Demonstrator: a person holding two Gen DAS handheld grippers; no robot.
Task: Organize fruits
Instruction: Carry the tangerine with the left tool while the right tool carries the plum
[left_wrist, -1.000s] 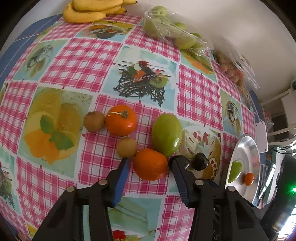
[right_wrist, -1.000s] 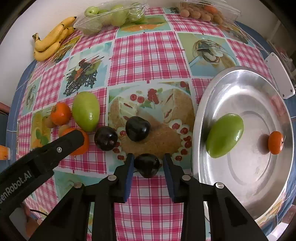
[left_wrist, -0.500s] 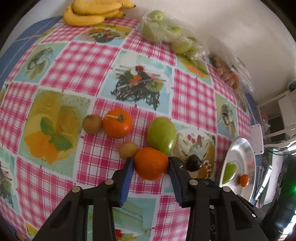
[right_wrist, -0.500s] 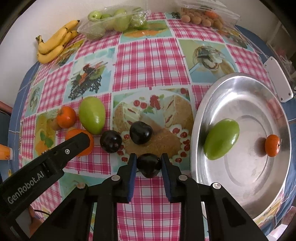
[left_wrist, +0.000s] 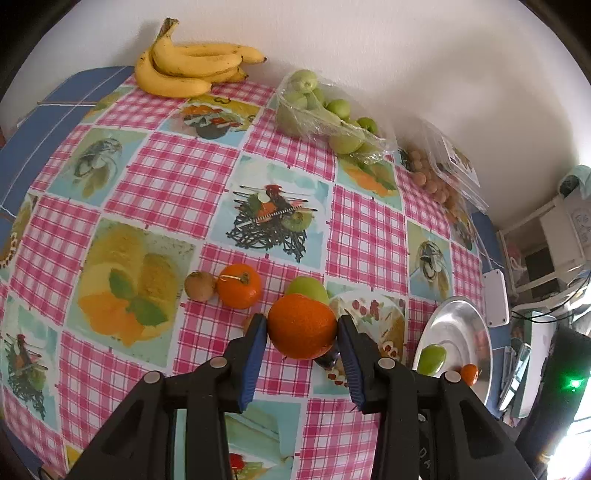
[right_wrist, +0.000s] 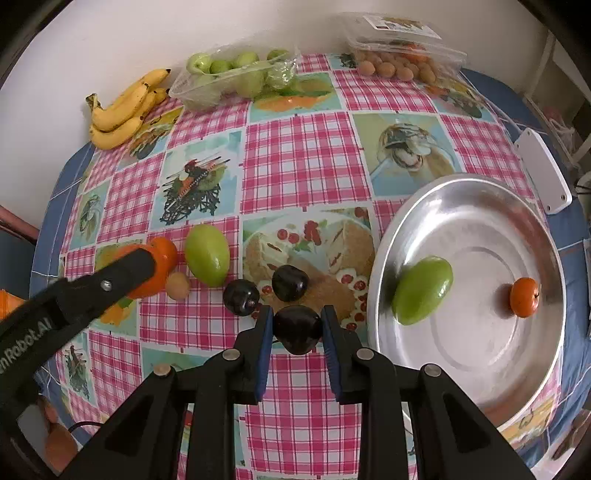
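My left gripper is shut on an orange and holds it above the table. A second orange, a small brown fruit and a green mango lie behind it. My right gripper is shut on a dark plum, lifted slightly off the cloth. Two more plums lie just beyond it. The steel plate to the right holds a green mango and a small orange.
Bananas, a bag of green apples and a clear box of small brown fruits line the back wall. A white flat device lies behind the plate. The left gripper arm crosses the right wrist view.
My left gripper closed on the orange and lifted it off the table. My right gripper closed on the dark plum and raised it a little.
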